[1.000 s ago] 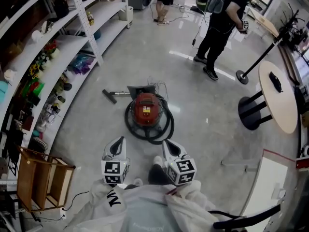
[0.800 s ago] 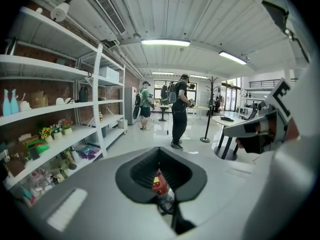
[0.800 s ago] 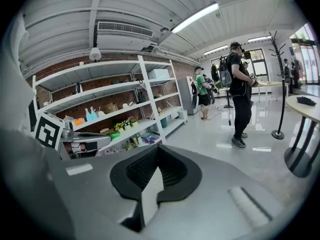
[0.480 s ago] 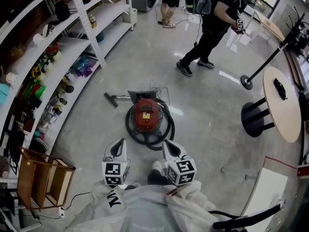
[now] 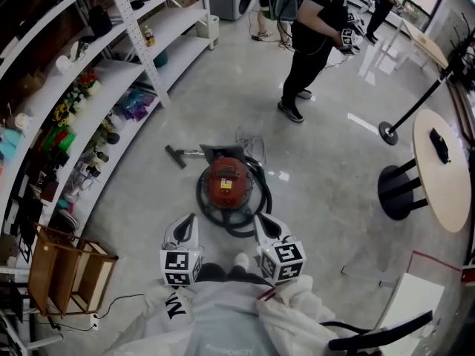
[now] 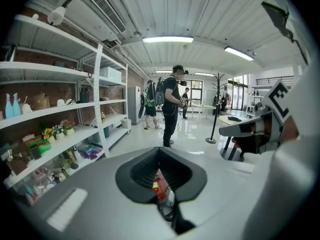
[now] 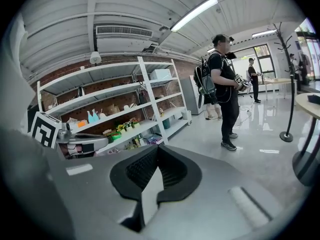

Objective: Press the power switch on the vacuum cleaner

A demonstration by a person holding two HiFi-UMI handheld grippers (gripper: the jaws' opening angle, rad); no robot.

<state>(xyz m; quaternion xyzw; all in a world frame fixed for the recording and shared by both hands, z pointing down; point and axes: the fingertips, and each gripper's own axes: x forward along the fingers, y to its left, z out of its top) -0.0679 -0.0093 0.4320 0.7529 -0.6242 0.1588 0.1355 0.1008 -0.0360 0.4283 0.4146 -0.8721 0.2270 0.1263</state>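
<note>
Open floor (image 5: 334, 191) lies to the right of the vacuum cleaner (image 5: 226, 182) and beyond it. A black hose (image 5: 263, 197) coils around its body, and the near loop lies between the body and both the left gripper (image 5: 187, 221) and the right gripper (image 5: 261, 222). The top of the body stands clear from above. The nozzle (image 5: 175, 156) lies at far left. Shelving (image 5: 89, 87) and a wooden crate (image 5: 70, 269) bound the left side. A standing person (image 5: 308, 43) and a round table (image 5: 445, 176) are well apart.
</note>
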